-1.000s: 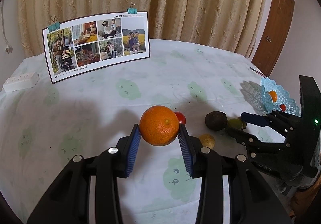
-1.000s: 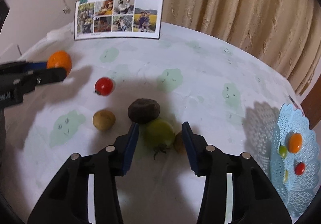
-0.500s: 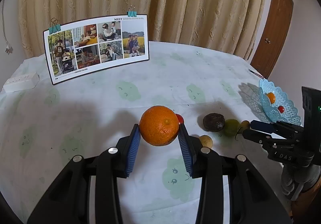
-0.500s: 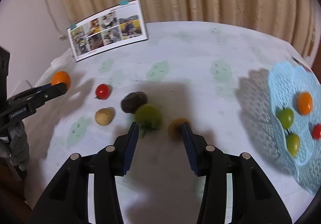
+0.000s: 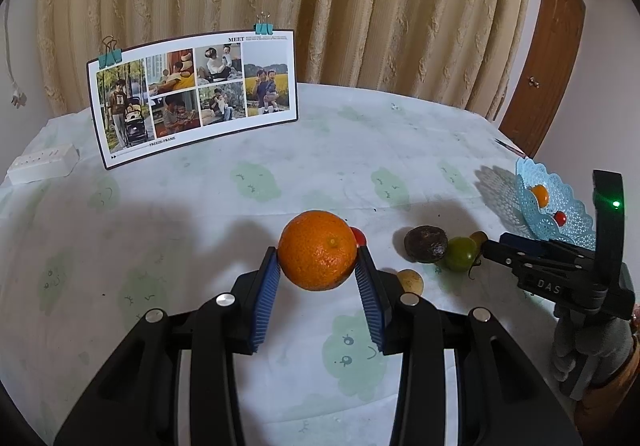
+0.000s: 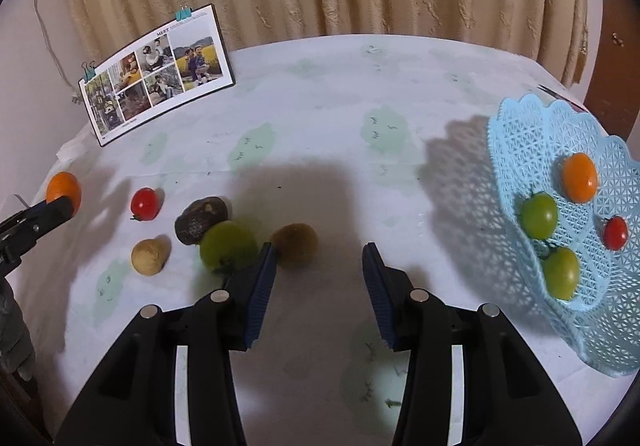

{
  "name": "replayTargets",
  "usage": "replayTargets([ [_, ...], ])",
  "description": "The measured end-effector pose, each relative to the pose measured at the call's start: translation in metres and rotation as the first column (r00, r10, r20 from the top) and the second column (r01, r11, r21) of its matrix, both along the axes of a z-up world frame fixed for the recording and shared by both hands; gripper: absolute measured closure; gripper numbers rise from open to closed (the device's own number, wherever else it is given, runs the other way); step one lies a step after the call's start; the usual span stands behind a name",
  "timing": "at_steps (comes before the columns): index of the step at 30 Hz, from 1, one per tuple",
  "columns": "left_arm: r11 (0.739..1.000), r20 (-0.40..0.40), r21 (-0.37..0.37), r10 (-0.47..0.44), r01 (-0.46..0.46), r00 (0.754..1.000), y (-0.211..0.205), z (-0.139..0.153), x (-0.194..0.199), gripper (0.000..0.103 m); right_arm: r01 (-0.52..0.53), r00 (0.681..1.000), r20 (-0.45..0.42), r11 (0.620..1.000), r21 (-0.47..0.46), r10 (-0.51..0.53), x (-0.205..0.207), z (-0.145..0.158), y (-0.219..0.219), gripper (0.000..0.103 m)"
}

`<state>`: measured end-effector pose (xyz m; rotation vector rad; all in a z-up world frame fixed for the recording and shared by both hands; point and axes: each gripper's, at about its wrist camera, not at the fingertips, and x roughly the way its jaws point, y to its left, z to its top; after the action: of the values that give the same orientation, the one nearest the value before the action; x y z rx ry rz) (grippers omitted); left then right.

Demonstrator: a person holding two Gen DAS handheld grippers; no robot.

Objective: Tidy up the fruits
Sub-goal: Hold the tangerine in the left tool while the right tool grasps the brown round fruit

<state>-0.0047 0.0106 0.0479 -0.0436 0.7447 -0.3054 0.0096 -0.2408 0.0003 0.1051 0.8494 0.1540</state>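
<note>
Your left gripper (image 5: 317, 270) is clamped on the orange (image 5: 317, 250), held above the tablecloth (image 5: 328, 150). Your right gripper (image 6: 319, 268) has its jaws apart with nothing in them, poised over the kiwi (image 6: 295, 245) beside the green tomato (image 6: 227, 247). The blue basket (image 6: 516, 150) sits to its right.

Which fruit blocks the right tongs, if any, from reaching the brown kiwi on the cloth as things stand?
Probably none. The right tongs stand open and empty, with the kiwi just ahead by the left pad. The green tomato lies close beside it and might get nudged.
</note>
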Motion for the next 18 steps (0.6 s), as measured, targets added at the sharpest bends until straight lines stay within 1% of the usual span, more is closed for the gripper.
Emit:
replayTargets([
  [5, 1.000, -0.006, -0.001, 0.003, -0.003, 1.000, 0.001, 0.000, 0.000, 0.064, -0.022, 1.000, -0.008, 1.000, -0.014, 0.022, 0.009, -0.002, 0.011, 0.057],
  [9, 1.000, -0.005, -0.003, 0.005, -0.006, 1.000, 0.001, 0.000, 0.000, 0.064, -0.029, 0.999, -0.034, 0.999, 0.022, 0.030, 0.017, -0.006, 0.012, 0.057],
  [12, 1.000, -0.007, -0.003, 0.009, -0.009, 1.000, 0.001, 0.000, 0.001, 0.064, -0.024, 0.999, -0.044, 0.998, 0.058, 0.027, 0.018, -0.007, 0.009, 0.066],
  [13, 1.000, -0.009, -0.003, 0.009, -0.009, 1.000, 0.001, -0.001, 0.001, 0.064, -0.033, 0.998, -0.044, 0.997, 0.072, 0.037, 0.017, -0.007, 0.009, 0.074],
  [14, 1.000, -0.010, -0.002, 0.009, -0.009, 1.000, 0.001, -0.001, 0.001, 0.064, -0.044, 0.998, -0.046, 0.996, 0.083, 0.047, 0.016, -0.007, 0.010, 0.076],
  [18, 1.000, -0.012, 0.001, 0.010, -0.010, 1.000, 0.001, -0.002, 0.002, 0.064, -0.048, 0.998, -0.040, 0.996, 0.069, 0.051, 0.009, -0.006, 0.014, 0.076],
])
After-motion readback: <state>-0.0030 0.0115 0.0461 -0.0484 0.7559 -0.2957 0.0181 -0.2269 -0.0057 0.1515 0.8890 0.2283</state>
